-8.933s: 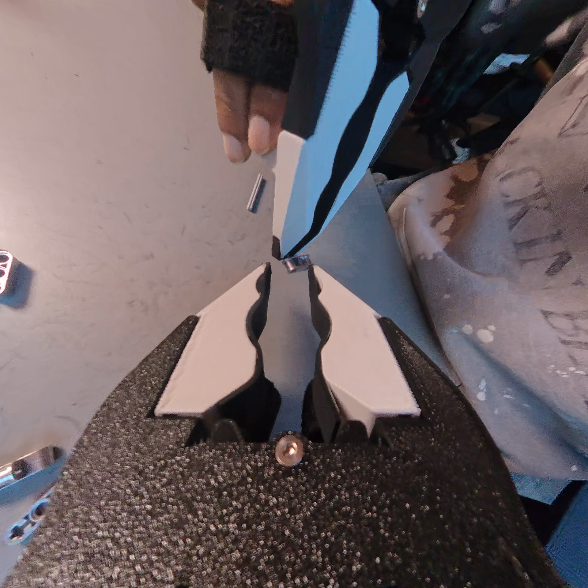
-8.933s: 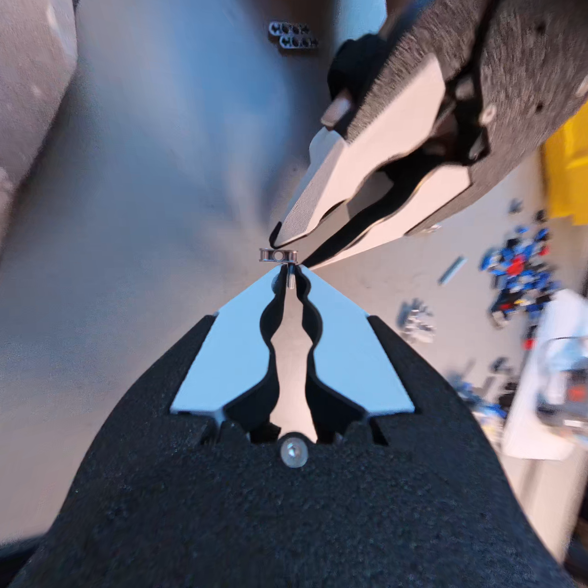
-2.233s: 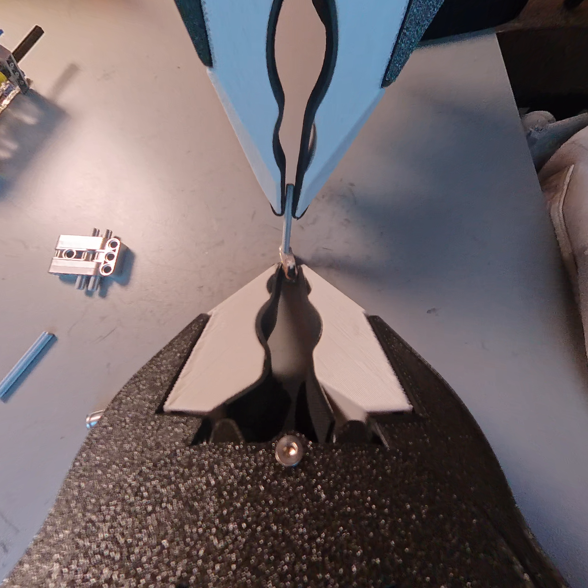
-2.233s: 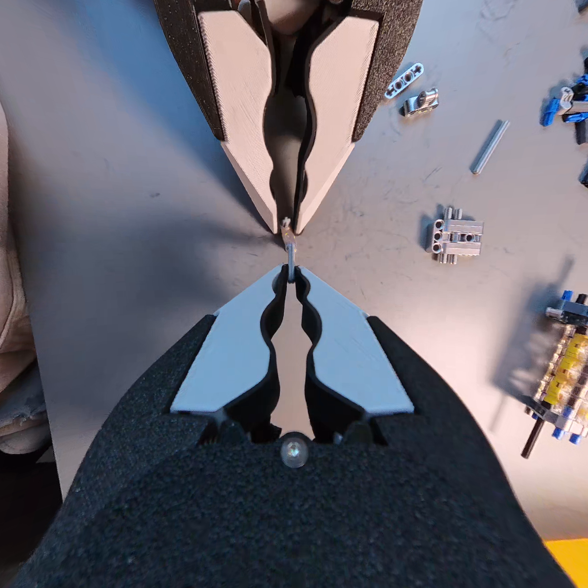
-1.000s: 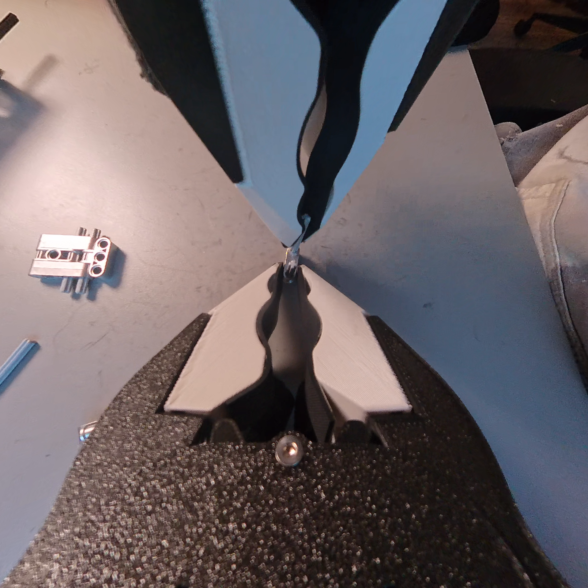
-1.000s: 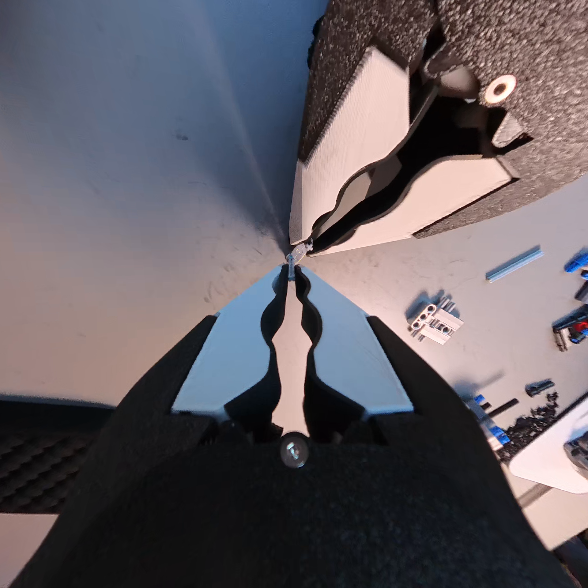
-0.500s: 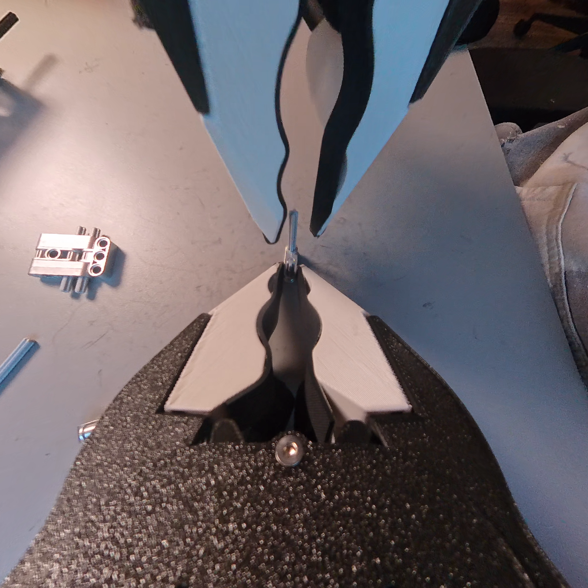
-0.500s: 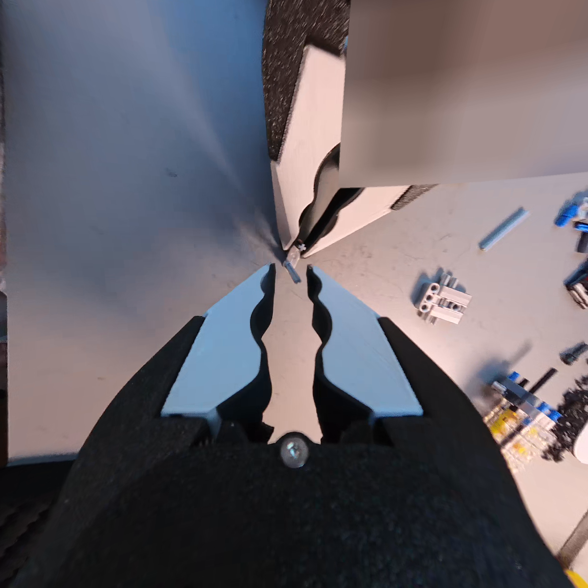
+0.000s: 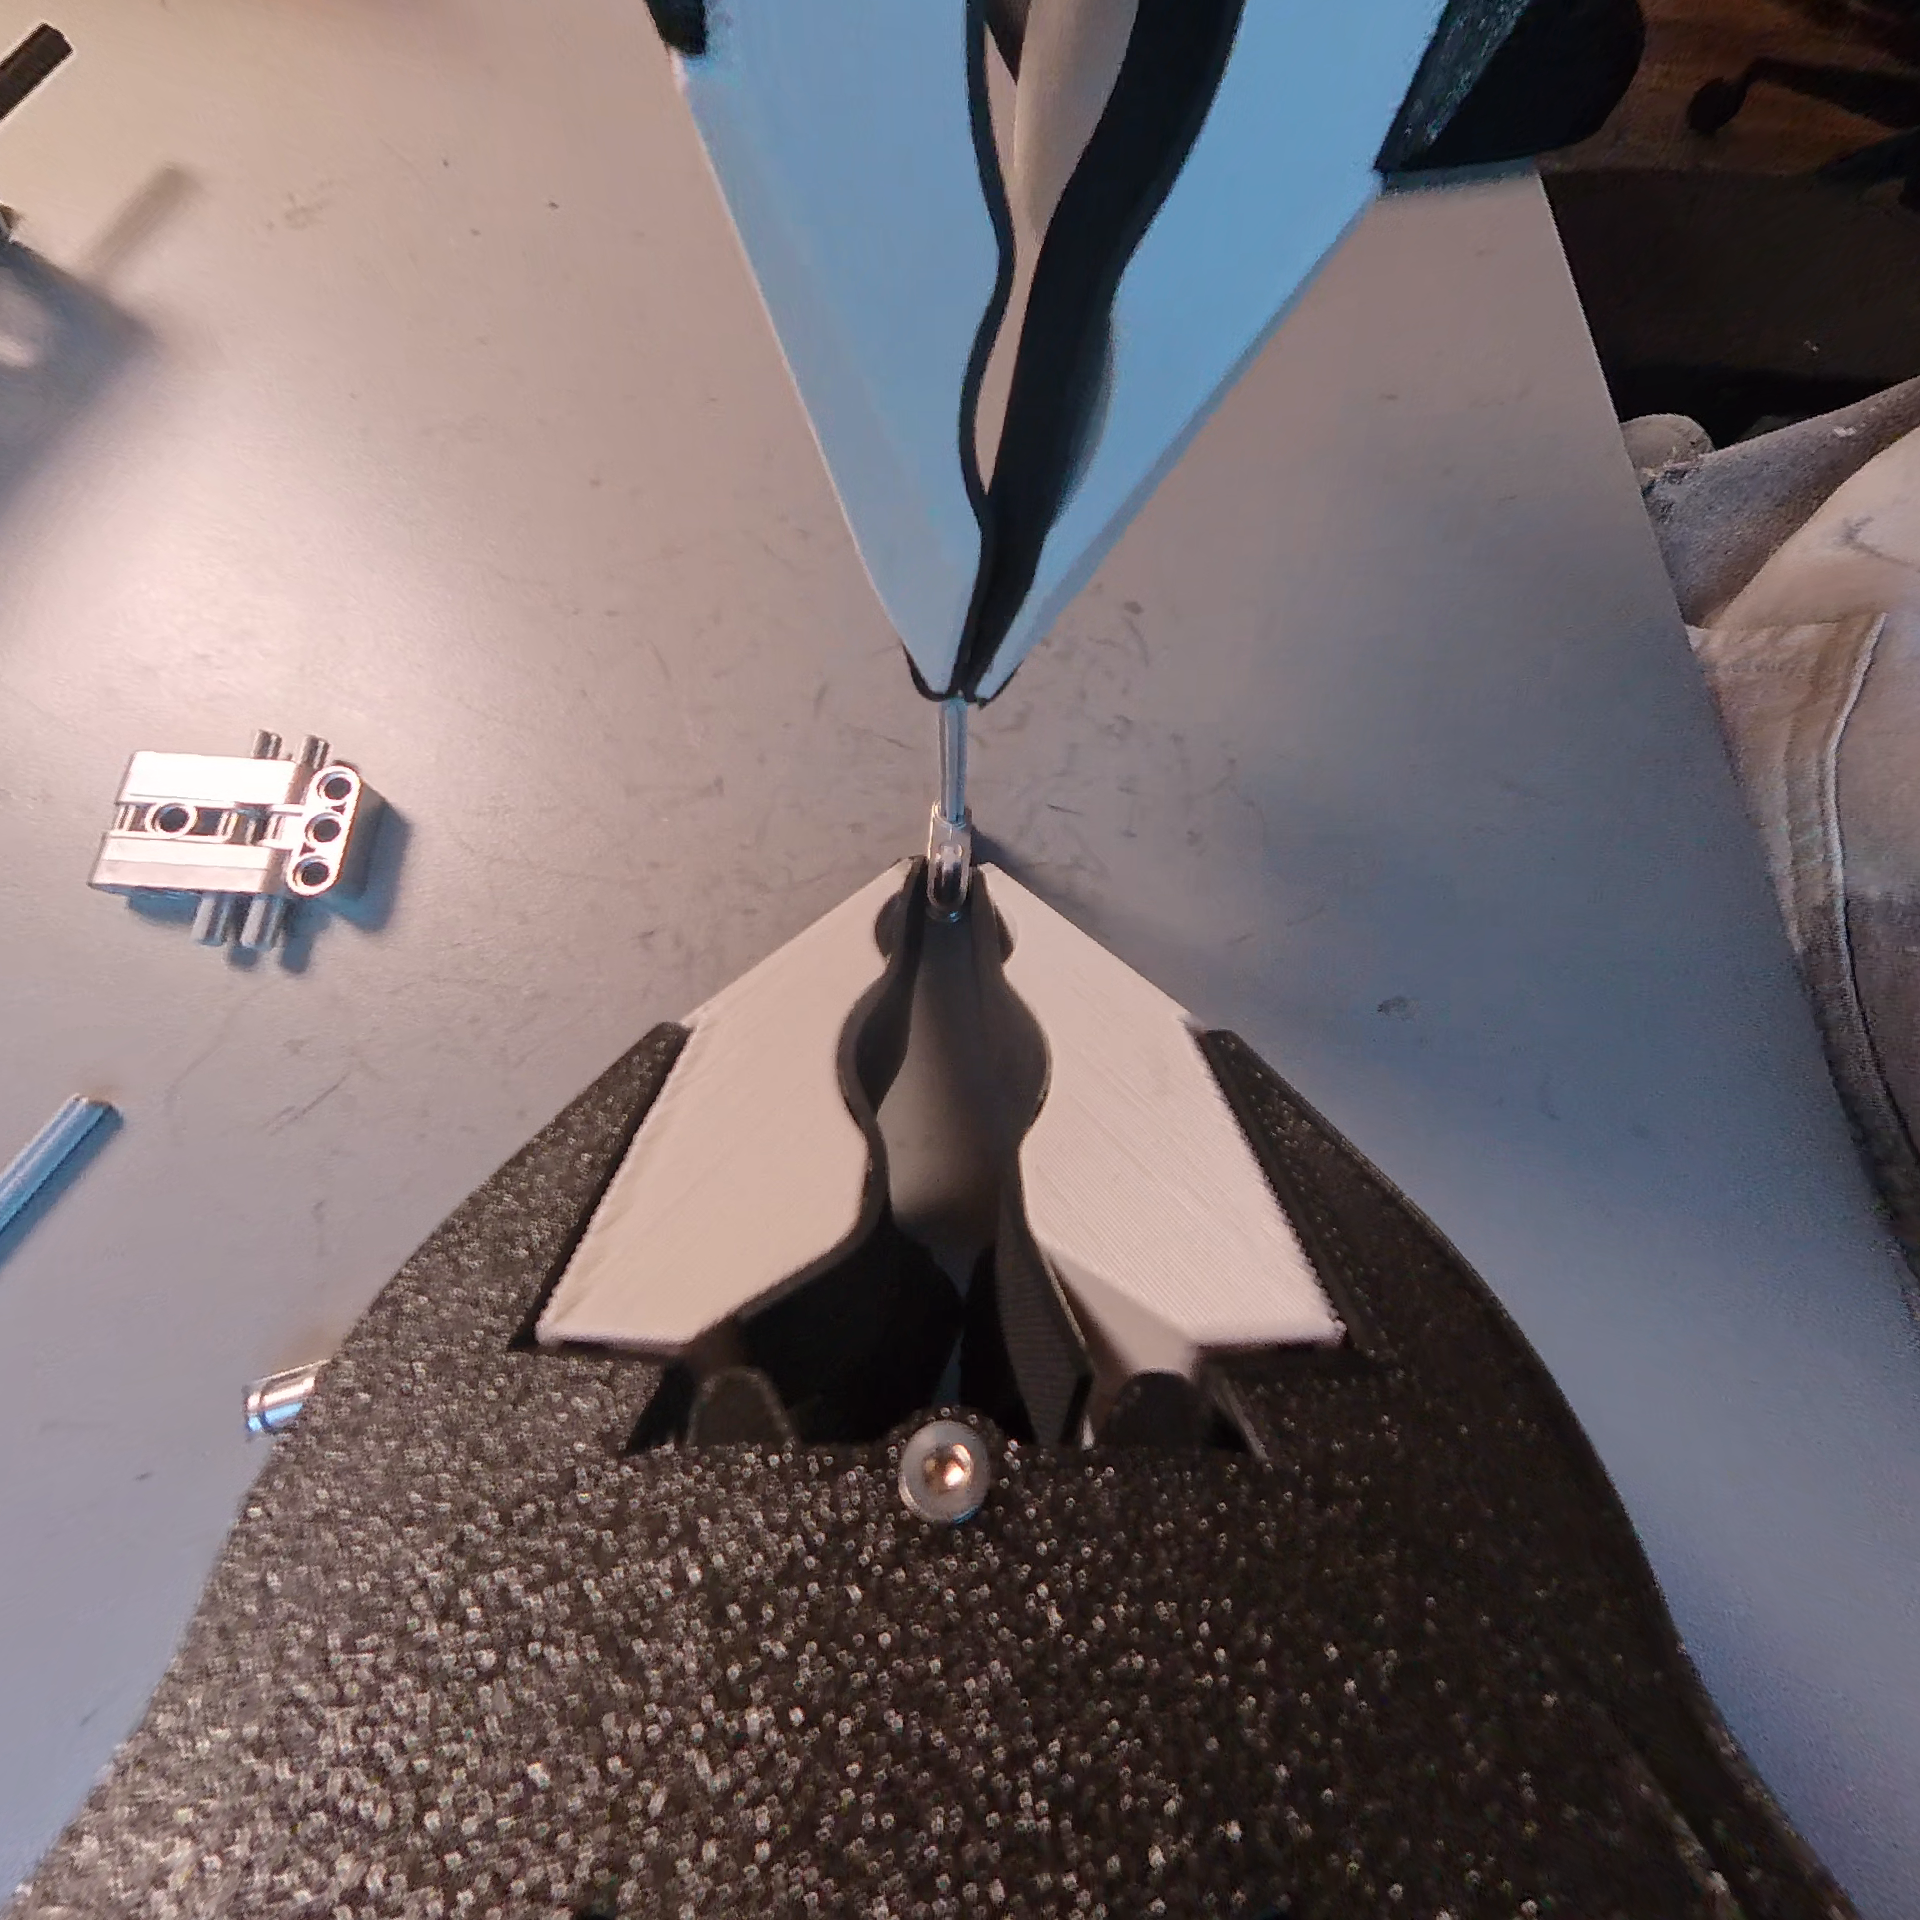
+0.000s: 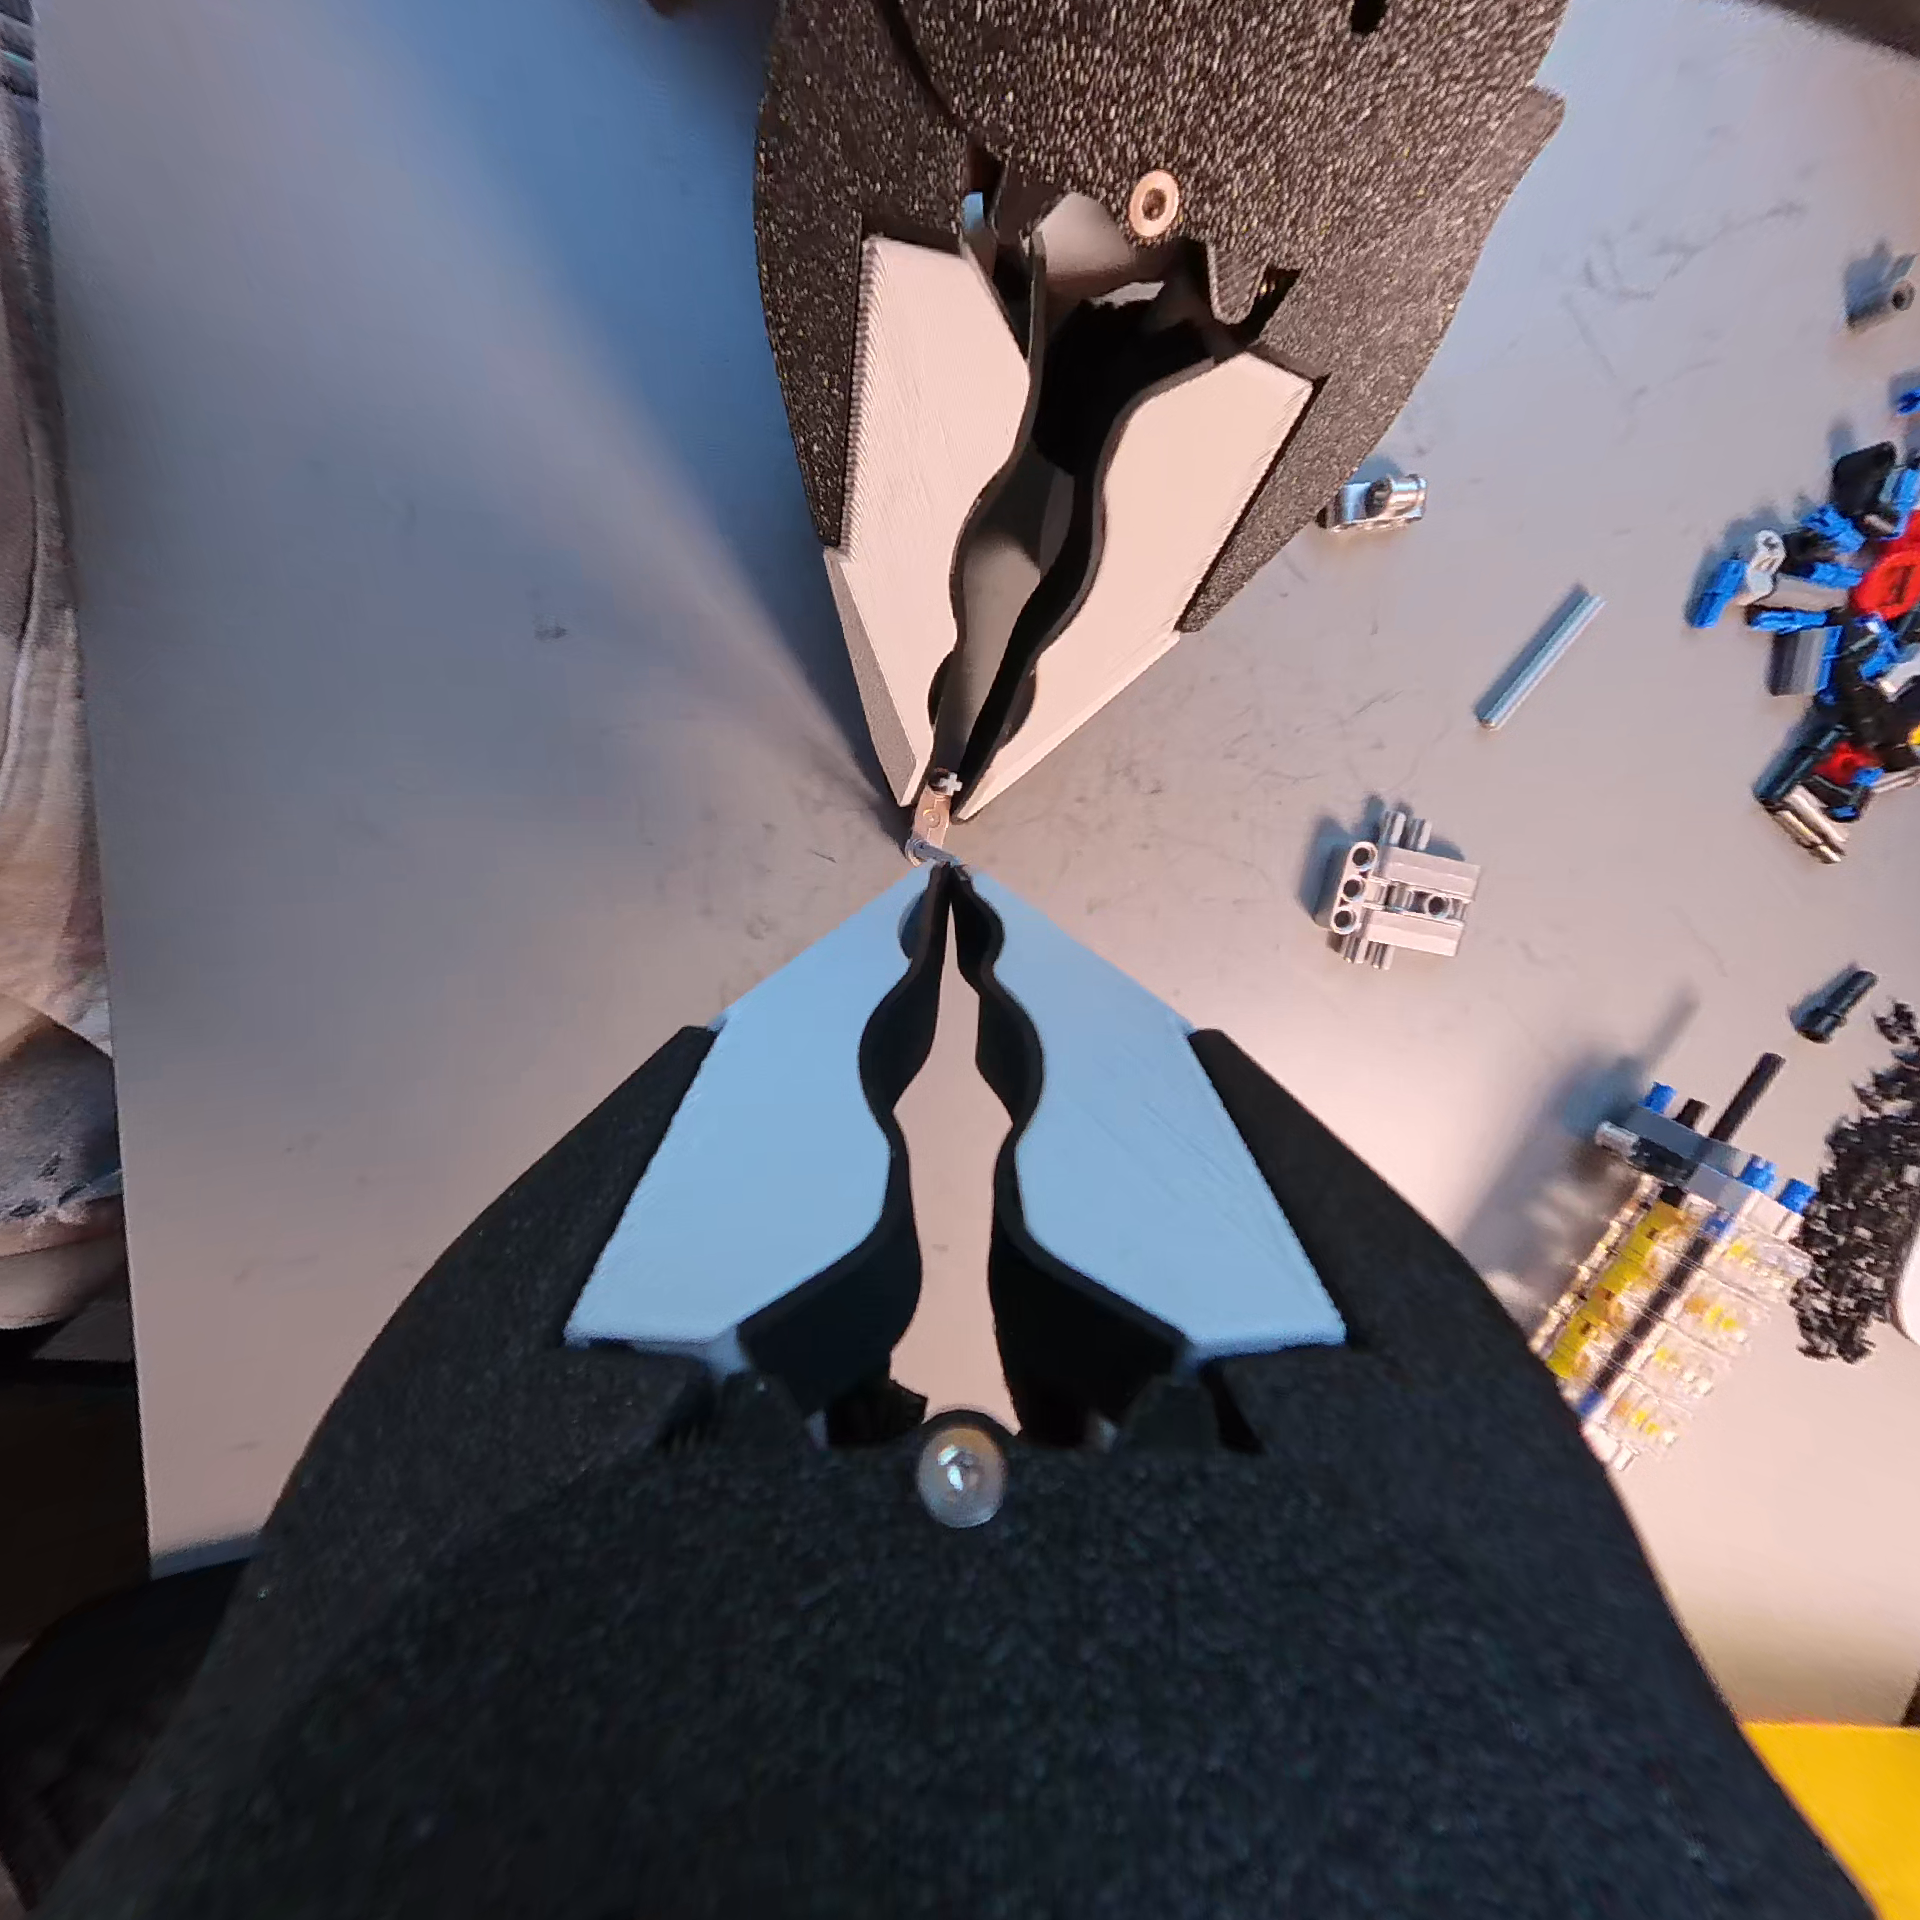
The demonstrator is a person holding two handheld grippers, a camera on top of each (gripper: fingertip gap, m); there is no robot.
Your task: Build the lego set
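Two tools meeting tip to tip over the grey counter (image 9: 468, 520). The left tool (image 9: 948, 878) is clenched on a tiny grey connector (image 9: 948, 844), dead centre of the frame, and the right tool (image 10: 943, 871) is pinched tight on the far end of a thin grey axle (image 9: 953, 758) that runs into that connector. So the pin looks seated in the connector already, both ends gripped, nothing let go yet. Over on the left of that frame there's a grey pinned block (image 9: 234, 836) lying loose, and a heap of blue and red bricks (image 10: 1829, 623) sits upper right in the other view, all untouched
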